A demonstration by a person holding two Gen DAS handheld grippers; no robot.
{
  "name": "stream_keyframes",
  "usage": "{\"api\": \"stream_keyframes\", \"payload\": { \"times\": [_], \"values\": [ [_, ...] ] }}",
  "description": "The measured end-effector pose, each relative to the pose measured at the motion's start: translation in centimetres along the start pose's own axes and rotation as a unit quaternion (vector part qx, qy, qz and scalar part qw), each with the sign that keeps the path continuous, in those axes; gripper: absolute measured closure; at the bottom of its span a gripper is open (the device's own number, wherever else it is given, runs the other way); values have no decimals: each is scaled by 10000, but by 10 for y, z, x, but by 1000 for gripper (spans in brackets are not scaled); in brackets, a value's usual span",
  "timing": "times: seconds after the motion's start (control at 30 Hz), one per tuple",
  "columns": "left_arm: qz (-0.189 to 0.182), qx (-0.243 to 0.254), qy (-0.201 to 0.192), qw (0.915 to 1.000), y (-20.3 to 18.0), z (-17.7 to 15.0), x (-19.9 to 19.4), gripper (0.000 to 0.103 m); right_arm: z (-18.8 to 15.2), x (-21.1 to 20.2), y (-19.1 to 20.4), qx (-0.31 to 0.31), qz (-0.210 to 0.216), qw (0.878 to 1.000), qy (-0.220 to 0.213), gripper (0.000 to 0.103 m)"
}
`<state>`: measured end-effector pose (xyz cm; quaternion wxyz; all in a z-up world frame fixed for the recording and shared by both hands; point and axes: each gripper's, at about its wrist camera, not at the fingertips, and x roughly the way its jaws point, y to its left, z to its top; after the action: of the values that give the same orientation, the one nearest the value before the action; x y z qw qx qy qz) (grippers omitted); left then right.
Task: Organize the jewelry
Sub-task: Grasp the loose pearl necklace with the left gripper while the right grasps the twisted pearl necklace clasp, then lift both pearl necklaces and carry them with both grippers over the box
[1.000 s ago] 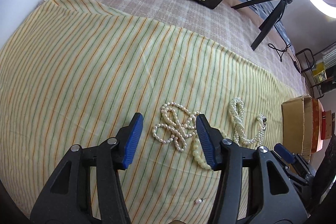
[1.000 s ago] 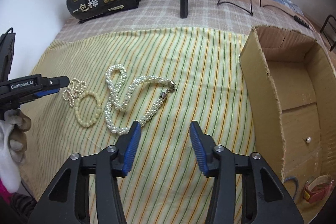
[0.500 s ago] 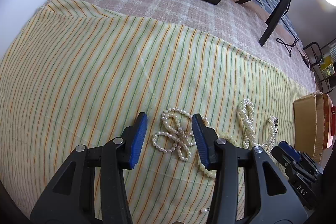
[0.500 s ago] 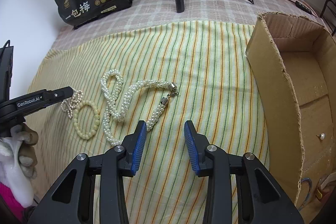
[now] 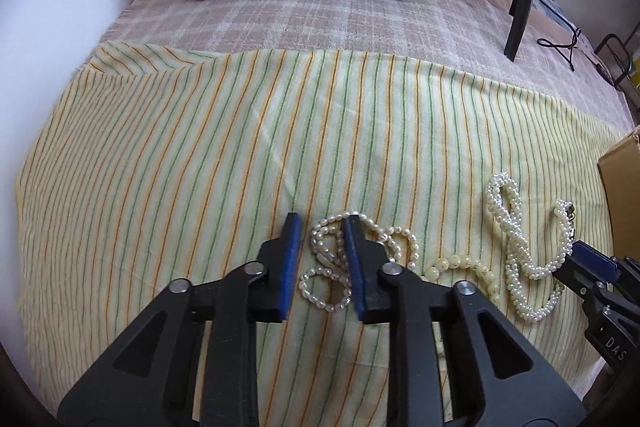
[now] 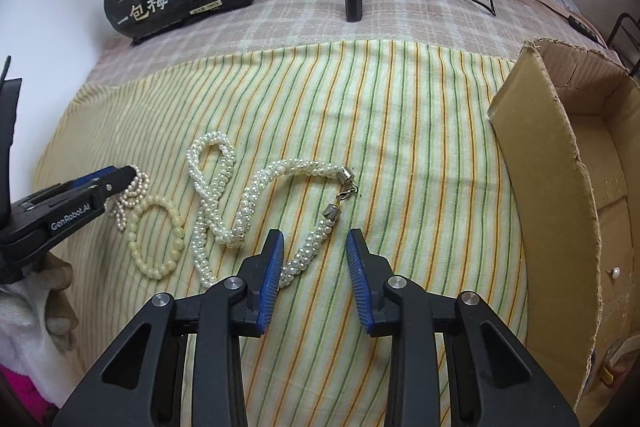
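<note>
Striped cloth (image 5: 200, 155) bears pearl necklace (image 6: 256, 203), cardboard box (image 6: 536, 155).

Left tool (image 5: 320, 251) low over the bed, blue-padded jaws parted by a narrow gap, tips angled down and forward; seen from the right wrist view (image 6: 116, 183) reaching in from the left edge, held by a gloved hand (image 6: 48, 291). Right tool (image 6: 316, 259) held low as well, jaws apart by a moderate gap, nothing between the pads, fingers (image 6: 274, 267) pointing forward.
</note>
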<state>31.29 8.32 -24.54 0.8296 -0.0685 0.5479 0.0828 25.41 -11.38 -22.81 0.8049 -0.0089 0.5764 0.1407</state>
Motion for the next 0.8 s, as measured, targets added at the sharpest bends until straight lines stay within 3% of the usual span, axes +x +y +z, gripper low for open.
{"api": "stream_keyframes", "payload": {
  "times": [0.1, 0.23, 0.43, 0.8],
  "values": [
    [-30, -48, -7, 10000, 7, 2, 1, 96, 1, 2, 4, -143, -58, 9999, 7, 77],
    [-125, -126, 1, 9998, 12, 2, -1, 97, -1, 1, 3, -291, -85, 9995, -19, 95],
    [-322, -398, 57, 9987, 27, 5, -10, 98, -4, -11, -5, -194, 110, 9997, -118, 96],
    [-864, -763, -293, 9929, 50, 11, -57, 98, 0, -59, -7, 25, 679, 9956, -641, 96]
  ]
}}
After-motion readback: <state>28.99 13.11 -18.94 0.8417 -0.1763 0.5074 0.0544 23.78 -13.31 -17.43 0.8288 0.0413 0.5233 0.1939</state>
